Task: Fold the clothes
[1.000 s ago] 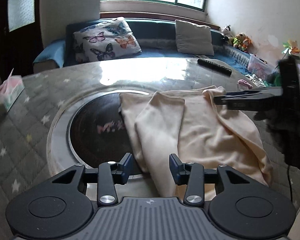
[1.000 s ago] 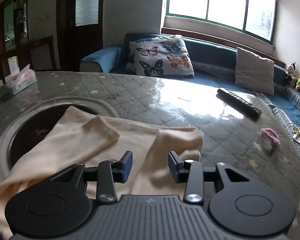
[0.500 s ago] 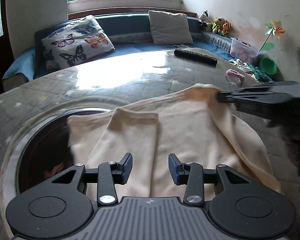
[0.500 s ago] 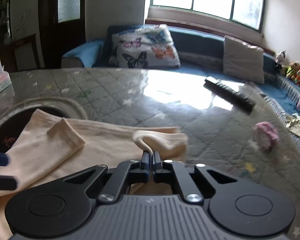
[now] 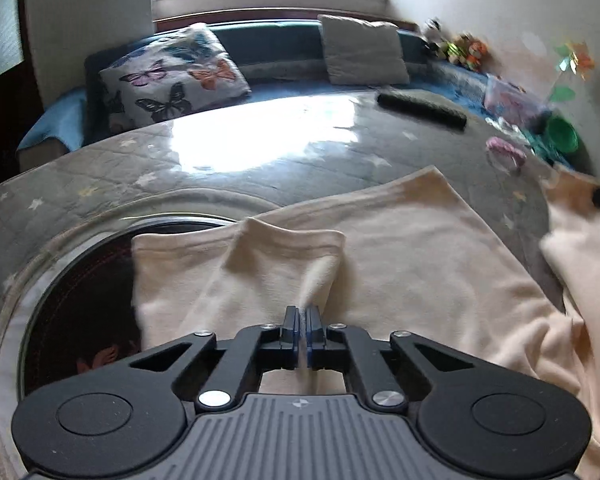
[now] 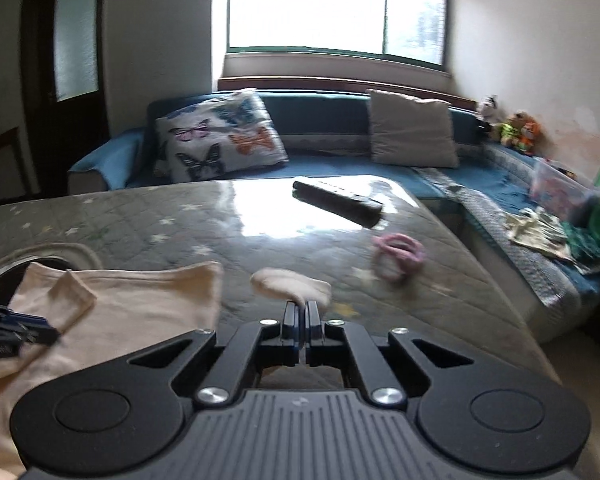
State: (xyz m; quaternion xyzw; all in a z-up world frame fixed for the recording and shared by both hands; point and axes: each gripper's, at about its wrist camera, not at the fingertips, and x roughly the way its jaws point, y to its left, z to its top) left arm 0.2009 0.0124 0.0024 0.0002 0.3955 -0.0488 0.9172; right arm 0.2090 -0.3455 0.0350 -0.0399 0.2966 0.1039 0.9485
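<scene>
A cream garment (image 5: 420, 248) lies spread on the quilted table (image 5: 260, 152), partly over a round dark inset (image 5: 80, 300). My left gripper (image 5: 302, 314) is closing tight on the garment, with a pinched ridge of its folded sleeve (image 5: 292, 248) pressed between the pads. My right gripper (image 6: 302, 308) is shut on another corner of the garment (image 6: 292, 286), drawn out to the right, away from the main body (image 6: 140, 300). In the left wrist view that lifted part (image 5: 572, 240) hangs at the right edge. The left gripper (image 6: 20, 332) shows at the left of the right wrist view.
A black remote (image 6: 336, 198) and a pink hair tie (image 6: 398, 252) lie on the far right of the table. The table's right edge drops to a blue sofa (image 6: 480, 184) holding cushions, toys, a plastic box and loose cloths.
The left gripper came down and closed on a fold of the sleeve. The right gripper closed on the garment's corner and carried it to the right, apart from the rest.
</scene>
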